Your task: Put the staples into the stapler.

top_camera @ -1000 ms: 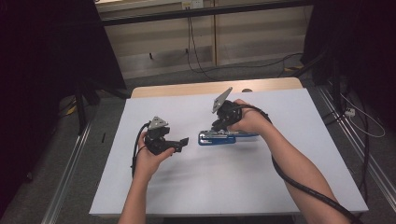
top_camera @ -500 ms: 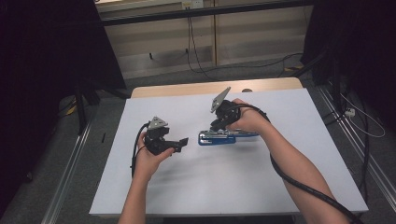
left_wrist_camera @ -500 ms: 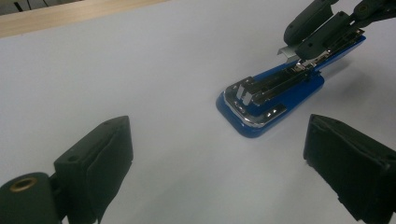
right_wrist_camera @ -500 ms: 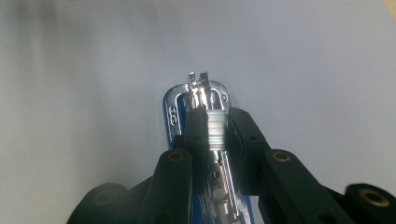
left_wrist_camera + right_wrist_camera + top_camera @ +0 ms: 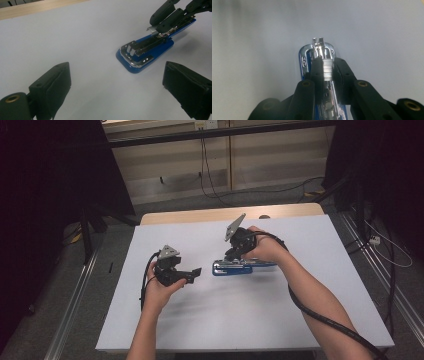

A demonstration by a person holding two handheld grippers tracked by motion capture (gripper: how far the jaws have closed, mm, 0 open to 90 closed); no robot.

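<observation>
A blue stapler [image 5: 225, 269] lies on the white table top [image 5: 200, 320], its metal staple channel exposed [image 5: 140, 50]. My right gripper [image 5: 235, 257] points down onto it and is shut on a short silvery strip of staples [image 5: 327, 70], held over the channel near the chrome front end [image 5: 307, 51]. In the left gripper view the same strip [image 5: 153, 29] sits between the right gripper's jaws [image 5: 160, 25]. My left gripper [image 5: 195, 271] hovers to the stapler's left, aimed at it, open with nothing between its pads [image 5: 53, 82].
A wooden table edge [image 5: 200, 215] shows beyond the white sheet. Cables trail from both grippers, one along the right forearm [image 5: 320, 315]. Metal rails [image 5: 75, 300] run beside the table, and dark stands and floor cables sit behind it.
</observation>
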